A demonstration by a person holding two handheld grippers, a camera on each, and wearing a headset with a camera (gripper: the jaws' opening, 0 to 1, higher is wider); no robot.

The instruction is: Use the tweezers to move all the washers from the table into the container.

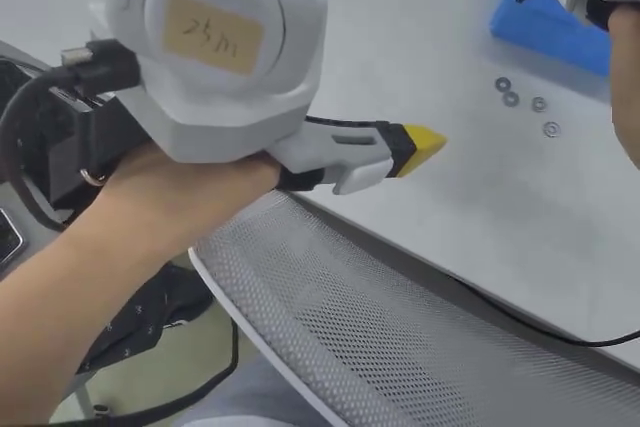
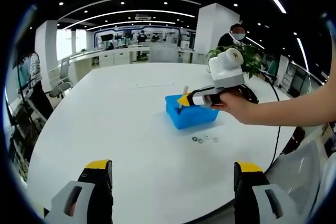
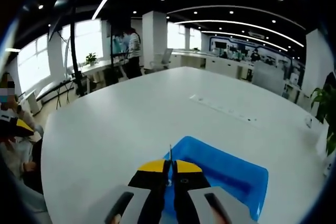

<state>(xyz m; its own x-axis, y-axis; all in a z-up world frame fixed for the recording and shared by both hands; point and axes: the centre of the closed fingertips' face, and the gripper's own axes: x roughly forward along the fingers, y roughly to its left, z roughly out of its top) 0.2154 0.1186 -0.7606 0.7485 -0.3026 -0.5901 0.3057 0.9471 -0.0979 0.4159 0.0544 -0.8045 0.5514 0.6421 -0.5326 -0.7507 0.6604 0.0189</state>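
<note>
Nearest me is a mesh chair back [image 1: 400,332], tucked against the near table [image 1: 470,202] edge. A black cable [image 1: 545,332] runs along that edge.

Left gripper [image 2: 173,174]: in my hand [image 1: 190,192], hanging over the near edge of the table. Jaws spread wide, nothing between them. In its own view the two yellow-tipped fingers [image 2: 98,167] frame bare white tabletop.

Washers [image 1: 511,99]: I count four, in a loose cluster flat on the table, further out and to the right. They sit just on the near side of the container [image 1: 545,22], close to it but not touching. None is picked up.

Container: blue, open-topped, on the table beyond the washers. I can't tell whether anything is inside.

Right gripper [image 3: 169,167]: up over the container, off the table. Jaws pressed almost together, pinching the tweezers [image 3: 169,153]. The thin metal tip pokes out between the yellow pads and points over the container's near-left corner. The tip is clear of the washers.

Far side: more white tabletop, then office desks and a plant [image 2: 247,59].
</note>
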